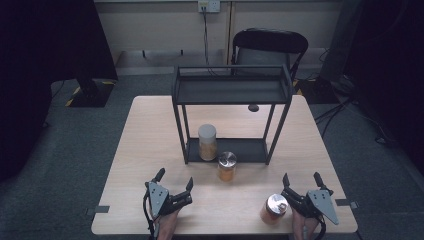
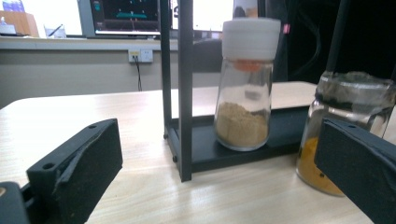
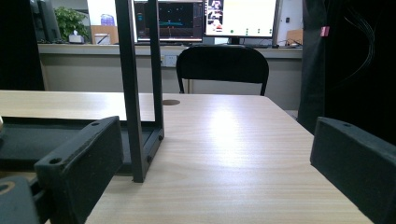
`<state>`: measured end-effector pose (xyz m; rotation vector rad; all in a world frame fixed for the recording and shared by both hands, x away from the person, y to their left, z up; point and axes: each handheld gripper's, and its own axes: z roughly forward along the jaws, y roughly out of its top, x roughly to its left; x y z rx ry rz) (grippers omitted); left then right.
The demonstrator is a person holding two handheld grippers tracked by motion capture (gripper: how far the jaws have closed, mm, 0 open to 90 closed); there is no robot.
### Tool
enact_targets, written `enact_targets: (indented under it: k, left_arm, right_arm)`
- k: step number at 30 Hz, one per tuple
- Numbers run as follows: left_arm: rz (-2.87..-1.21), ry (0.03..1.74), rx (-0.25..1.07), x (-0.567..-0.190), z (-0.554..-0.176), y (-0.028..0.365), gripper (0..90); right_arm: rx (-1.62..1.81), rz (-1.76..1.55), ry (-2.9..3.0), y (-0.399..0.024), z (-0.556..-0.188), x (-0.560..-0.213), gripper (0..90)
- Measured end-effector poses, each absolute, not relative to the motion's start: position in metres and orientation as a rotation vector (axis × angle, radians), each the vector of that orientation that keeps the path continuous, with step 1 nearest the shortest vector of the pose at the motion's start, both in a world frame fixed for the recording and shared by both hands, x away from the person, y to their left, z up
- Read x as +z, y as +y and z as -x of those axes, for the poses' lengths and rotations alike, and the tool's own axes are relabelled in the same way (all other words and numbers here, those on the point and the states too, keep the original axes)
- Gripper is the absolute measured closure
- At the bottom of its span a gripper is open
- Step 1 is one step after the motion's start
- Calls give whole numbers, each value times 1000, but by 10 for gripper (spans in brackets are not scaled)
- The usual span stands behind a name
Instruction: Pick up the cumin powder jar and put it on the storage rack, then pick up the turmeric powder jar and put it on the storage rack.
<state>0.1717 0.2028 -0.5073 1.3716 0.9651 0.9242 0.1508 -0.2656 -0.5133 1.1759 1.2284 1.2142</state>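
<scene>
A black two-shelf rack [image 1: 231, 90] stands at the middle back of the wooden table [image 1: 150, 145]. On its lower shelf is a white-lidded glass jar [image 1: 207, 142] of tan powder, seen close in the left gripper view [image 2: 245, 88]. A metal-lidded jar [image 1: 226, 166] of orange powder stands on the table just in front of the rack, beside my left gripper's right jaw [image 2: 345, 107]. Another metal-lidded jar [image 1: 273, 208] of reddish powder stands near the front edge. My left gripper [image 1: 175, 178] is open and holds nothing. My right gripper [image 1: 301, 178], just right of that jar, is open too.
A black chair [image 1: 270, 47] stands behind the table, also in the right gripper view [image 3: 222, 65]. A small dark round hole [image 1: 253, 107] lies in the tabletop under the rack's back. Bare wood stretches left and right of the rack. The rack's front right post [image 3: 135, 93] rises close to my right gripper.
</scene>
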Motion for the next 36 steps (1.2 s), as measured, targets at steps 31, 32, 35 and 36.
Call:
enact_targets:
  k: [31, 32, 35, 36]
  left_arm:
    - [-1355, 961, 964, -512, -168, 197, 3]
    - [-1355, 962, 964, -512, -168, 197, 3]
    - [-1353, 961, 964, -512, -168, 197, 3]
    - [-1352, 962, 964, -512, -168, 197, 3]
  right_arm:
    - [1245, -1166, 1199, -267, -155, -499, 11]
    - [1249, -1156, 1188, -267, -155, -498, 11]
    - [1253, -1143, 1180, -268, -155, -491, 11]
    - [1253, -1140, 1174, -268, -155, -490, 11]
